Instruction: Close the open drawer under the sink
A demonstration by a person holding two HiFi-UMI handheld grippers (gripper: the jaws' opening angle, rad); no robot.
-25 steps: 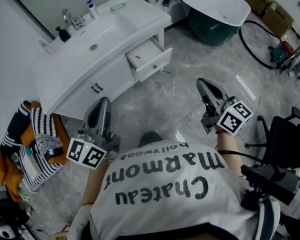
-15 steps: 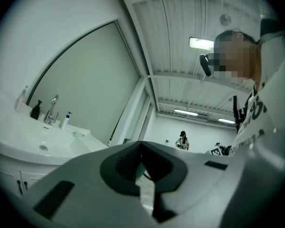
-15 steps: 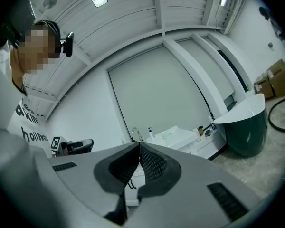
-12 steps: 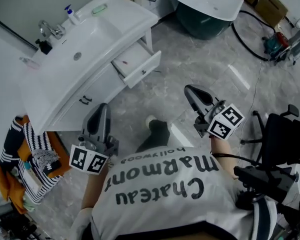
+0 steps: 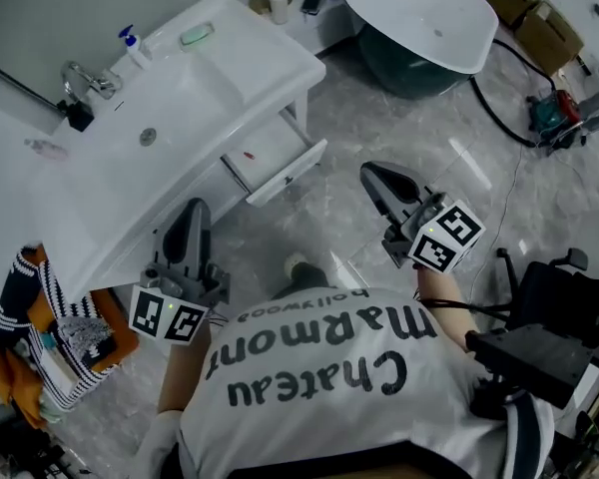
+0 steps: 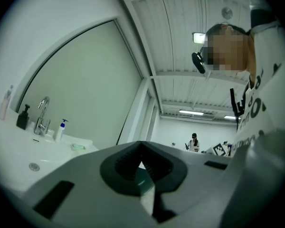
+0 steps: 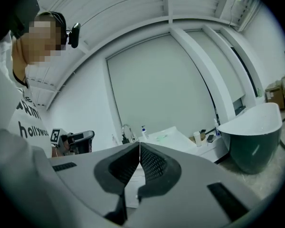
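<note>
White vanity [image 5: 270, 63] with the sink sat at the upper left in the head view, faucet [image 5: 80, 78] and pump bottle [image 5: 130, 48] along its back edge. Step in hand, as I judged it: the approach, with nothing touching the drawer yet.

My left gripper [image 5: 192, 210] hung below the cabinet front and well left of the drawer. In the left gripper view [image 6: 141, 144] its jaws were pressed together on nothing, pointing past the countertop.

The open drawer [image 5: 265, 153] was under the right end of the sink and stuck out toward the floor at lower right. It looked like a white box with a flat white front panel [image 5: 298, 168] and a small dark pull on the panel. The inside was mostly bare, with one small red item [image 5: 248, 155] on the bottom. It seemed pulled out a good part of its travel, leaving a clear gap between the panel and the cabinet face.

My right gripper [image 5: 374, 173] was right of the drawer, near the panel but apart from it. In the right gripper view [image 7: 139, 144] its jaws were also closed tight, empty, and aimed at the vanity.

Next move, my call: bring the closed tips flat onto the front panel near the pull, then push straight along the slide until the panel sits flush. The right gripper looked better placed for that. An off-centre push could skew the drawer.

Farther right stood a dark tub [image 5: 429, 13] with a white rim.
</note>
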